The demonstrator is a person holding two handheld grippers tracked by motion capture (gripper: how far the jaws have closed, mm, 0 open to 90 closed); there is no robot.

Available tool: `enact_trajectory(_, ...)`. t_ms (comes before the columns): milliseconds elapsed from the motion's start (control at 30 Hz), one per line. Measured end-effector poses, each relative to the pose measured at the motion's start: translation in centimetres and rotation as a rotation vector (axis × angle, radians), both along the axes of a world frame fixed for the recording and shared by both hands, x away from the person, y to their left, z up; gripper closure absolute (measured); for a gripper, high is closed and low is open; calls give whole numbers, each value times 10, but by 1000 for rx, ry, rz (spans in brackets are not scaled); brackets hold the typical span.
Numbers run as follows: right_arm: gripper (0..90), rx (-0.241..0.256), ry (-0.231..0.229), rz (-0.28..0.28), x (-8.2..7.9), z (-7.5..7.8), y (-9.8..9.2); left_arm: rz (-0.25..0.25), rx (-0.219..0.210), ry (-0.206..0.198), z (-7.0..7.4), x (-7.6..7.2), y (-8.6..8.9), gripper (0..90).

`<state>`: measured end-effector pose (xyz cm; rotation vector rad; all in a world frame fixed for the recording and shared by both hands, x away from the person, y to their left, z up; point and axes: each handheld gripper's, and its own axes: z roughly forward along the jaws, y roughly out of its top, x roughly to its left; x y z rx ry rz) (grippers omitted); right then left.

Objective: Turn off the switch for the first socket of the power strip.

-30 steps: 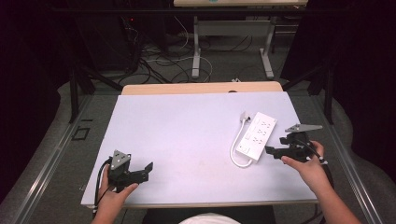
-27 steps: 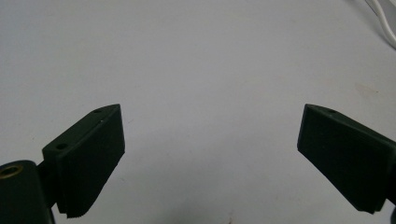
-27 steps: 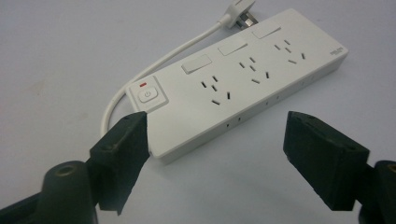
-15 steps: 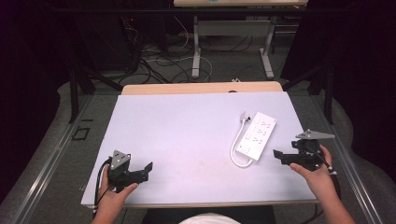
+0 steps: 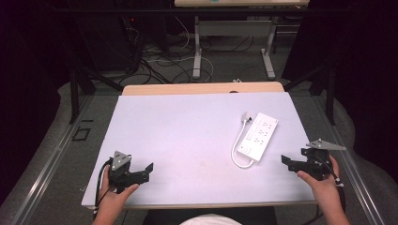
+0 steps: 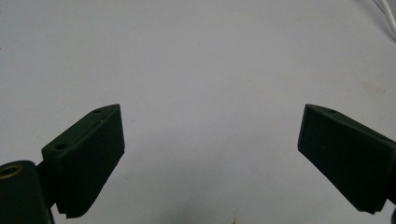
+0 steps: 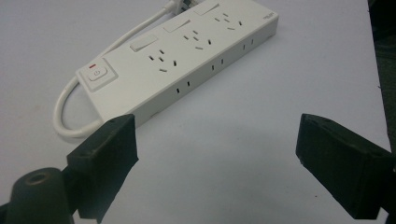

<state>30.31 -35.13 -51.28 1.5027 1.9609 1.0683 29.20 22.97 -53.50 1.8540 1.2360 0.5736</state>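
Observation:
A white power strip (image 5: 257, 137) lies on the white table (image 5: 187, 136) at the right, its short white cord (image 5: 238, 146) looping back to a plug (image 5: 246, 116). The right gripper view looks at the power strip (image 7: 182, 56) just ahead, with a power button (image 7: 96, 74) at its near end. My right gripper (image 5: 292, 164) rests near the table's right front edge, a little to the right of the strip, its jaws wide open and empty (image 7: 215, 161). Over at the left front corner my left gripper (image 5: 143, 172) is open too, above bare table (image 6: 210, 161).
A wooden board edge (image 5: 202, 88) runs along the table's far side. Beyond it are a desk frame's legs (image 5: 197, 51) and tangled cables (image 5: 155, 61) on the floor. A bit of white cord (image 6: 386, 14) shows at the top right of the left gripper view.
My right gripper has drawn back from the power strip toward the front right edge of the table. The left gripper has stayed put.

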Motion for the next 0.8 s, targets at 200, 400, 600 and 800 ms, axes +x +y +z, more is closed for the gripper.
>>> enact_trajectory(200, 101, -24, -23, -13, -1, -7, -2, 1, -2, -1, 0, 0, 0, 68)
enact_trajectory(400, 72, -19, -40, -26, -2, -16, -2, 0, -7, -3, 0, 0, 0, 61)
enact_trajectory(600, 61, -29, -26, -32, -5, -23, -6, 0, -2, 0, -1, 1, 1, 60)
enact_trajectory(800, 56, -25, -25, -32, -6, -27, -6, 0, -6, 3, -1, 1, 1, 55)
